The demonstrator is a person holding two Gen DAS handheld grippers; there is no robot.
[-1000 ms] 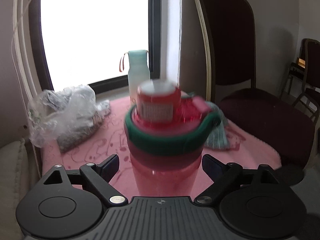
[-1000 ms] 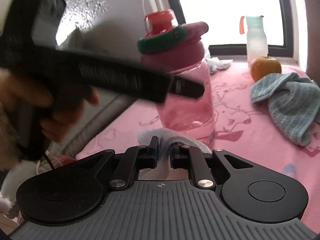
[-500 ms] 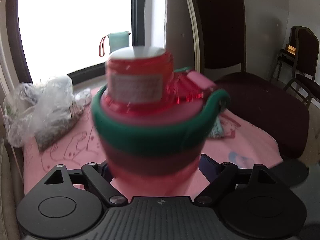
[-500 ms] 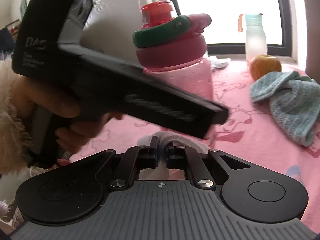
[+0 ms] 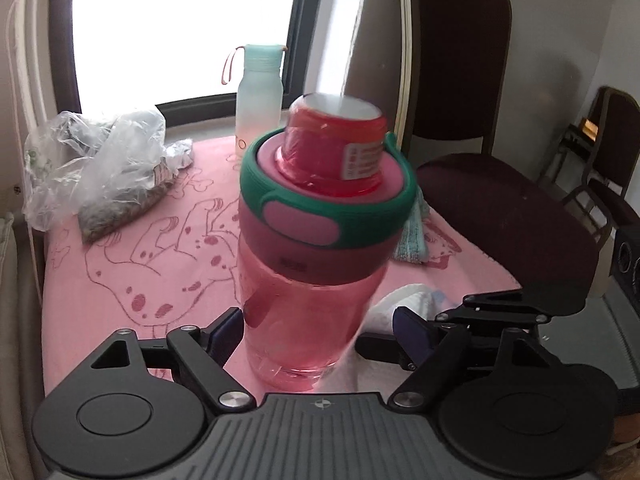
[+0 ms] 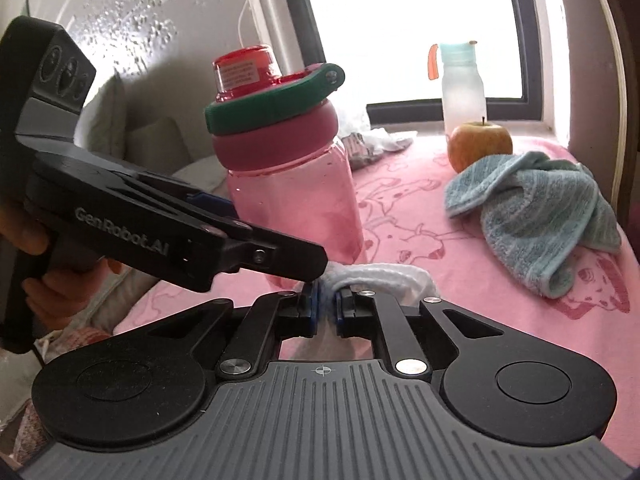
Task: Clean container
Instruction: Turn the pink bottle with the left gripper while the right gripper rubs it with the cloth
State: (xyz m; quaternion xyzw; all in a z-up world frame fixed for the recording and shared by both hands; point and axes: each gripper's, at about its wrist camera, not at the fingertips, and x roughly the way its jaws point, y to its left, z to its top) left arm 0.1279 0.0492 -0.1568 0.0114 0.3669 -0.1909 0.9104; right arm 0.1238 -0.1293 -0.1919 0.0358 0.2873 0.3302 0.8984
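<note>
Table (image 6: 460, 240): pink cloth over it.
Bottle (image 5: 308, 280): pink, upright, between the left tongs (image 5: 316, 326), their fingers spread, left one touching.
Towel (image 6: 536, 216): blue, well right of the bottle.
Right tongs (image 6: 328, 306): pinching a white cloth (image 6: 384, 276) beside the bottle's base.

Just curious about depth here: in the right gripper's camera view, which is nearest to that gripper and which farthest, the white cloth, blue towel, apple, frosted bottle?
1. white cloth, in its jaws
2. blue towel, right
3. apple, behind the towel
4. frosted bottle, by the window

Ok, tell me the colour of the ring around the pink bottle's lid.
Green: the ring circles the pink bottle lid, with a pink button in front. Clearest in the left wrist view.
</note>
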